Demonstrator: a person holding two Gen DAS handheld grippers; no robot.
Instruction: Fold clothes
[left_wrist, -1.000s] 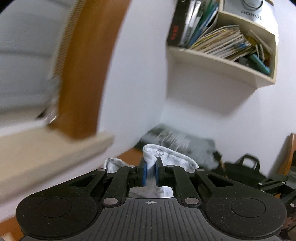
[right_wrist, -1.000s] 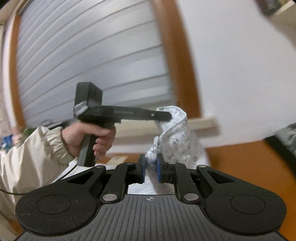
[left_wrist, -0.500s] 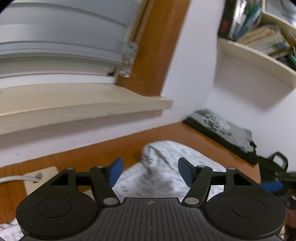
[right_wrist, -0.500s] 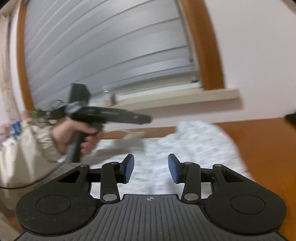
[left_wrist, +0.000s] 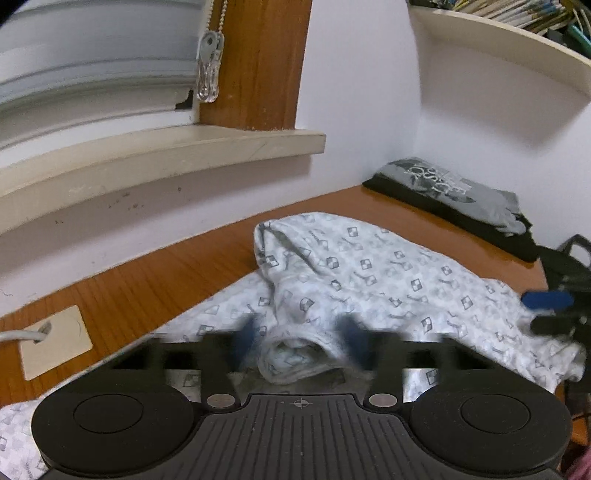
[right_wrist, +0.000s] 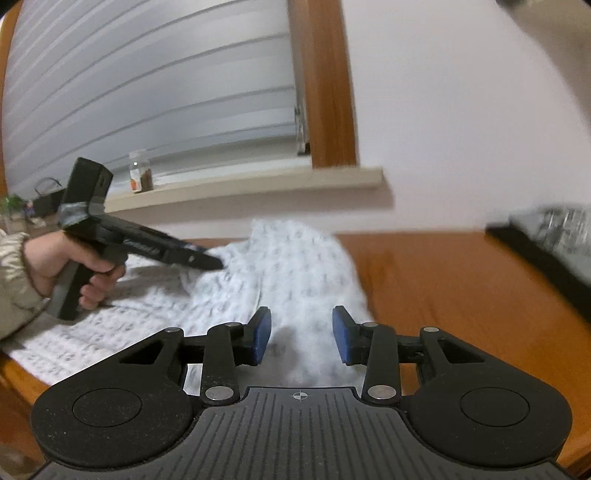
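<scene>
I'm at the re-grip stage of a fold. The cloth (left_wrist: 388, 273) lies heaped on the desk (left_wrist: 140, 284) below the sill (left_wrist: 184, 155), with one layer thrown over another and a rolled hem bunched at the side away from the sill.

My left claw (left_wrist: 297, 332) is closing with that rolled hem between its jaws. The pads are smeared in the left wrist view, so I cannot tell whether they press on it yet.

My right claw (right_wrist: 301, 332) stands open over the cloth's other end. The pads are apart and fabric lies under the gap, but nothing is pinched.

I judge that the next move calls for a firm bite on both ends. Then I should lift and draw the two ends apart along the sill to flatten the heap before laying the next fold. The right claw probably has to dip lower to catch an edge rather than one loose layer.

There is bare desk between the cloth and the wall under the sill. To the right along the sill a dark stack (left_wrist: 454, 195) fills the corner, with a black bag (left_wrist: 569, 254) just past it. To the left a wall plate (left_wrist: 55, 343) with its cable sits beside the cloth, and I want to keep clear of it. On the side away from the sill the cloth runs to the desk's front edge, so I pull toward the wall.
</scene>
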